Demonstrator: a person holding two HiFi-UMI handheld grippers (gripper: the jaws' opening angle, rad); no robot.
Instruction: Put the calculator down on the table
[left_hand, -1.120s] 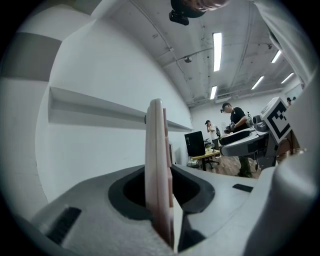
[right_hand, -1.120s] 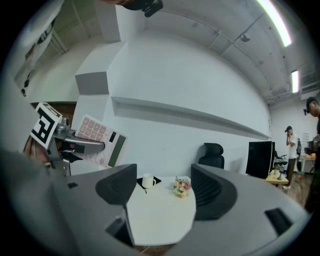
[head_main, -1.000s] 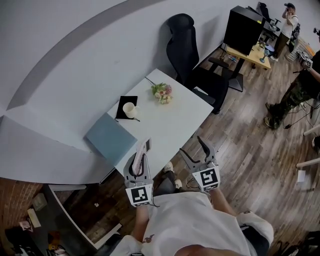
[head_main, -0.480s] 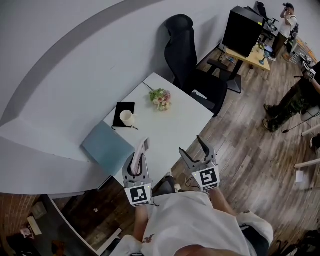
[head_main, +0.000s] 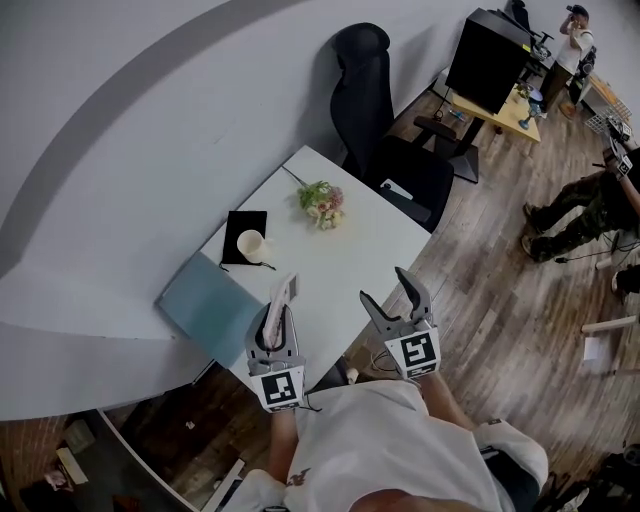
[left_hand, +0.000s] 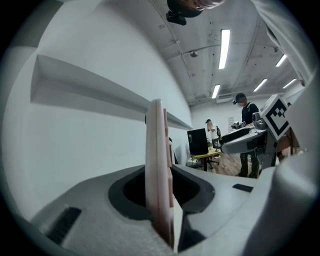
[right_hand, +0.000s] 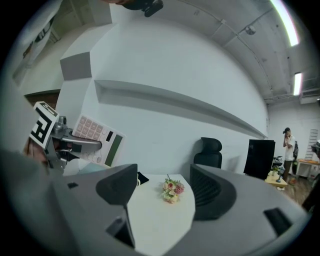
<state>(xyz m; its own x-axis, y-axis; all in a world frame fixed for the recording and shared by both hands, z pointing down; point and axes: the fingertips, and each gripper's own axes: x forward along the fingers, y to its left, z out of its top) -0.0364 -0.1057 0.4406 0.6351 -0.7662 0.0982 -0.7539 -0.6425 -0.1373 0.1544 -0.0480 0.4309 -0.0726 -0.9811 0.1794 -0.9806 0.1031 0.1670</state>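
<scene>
A pale pink calculator (head_main: 284, 297) stands on edge between the jaws of my left gripper (head_main: 277, 322), which is shut on it over the near edge of the white table (head_main: 370, 240). In the left gripper view the calculator (left_hand: 157, 165) rises edge-on between the jaws. From the right gripper view, its keys and display (right_hand: 98, 140) show at the left. My right gripper (head_main: 394, 298) hangs open and holds nothing, just off the table's near right edge; between its jaws (right_hand: 162, 192) I see the tabletop.
On the table lie a small flower bouquet (head_main: 322, 204), a white cup (head_main: 251, 244) on a black mat, and a blue-grey folder (head_main: 208, 305). A black office chair (head_main: 380, 120) stands behind it. People stand at the far right near a wooden desk (head_main: 500, 108).
Both grippers have moved forward toward the table, so the table now sits closer under them. The calculator stays held in the left gripper.
</scene>
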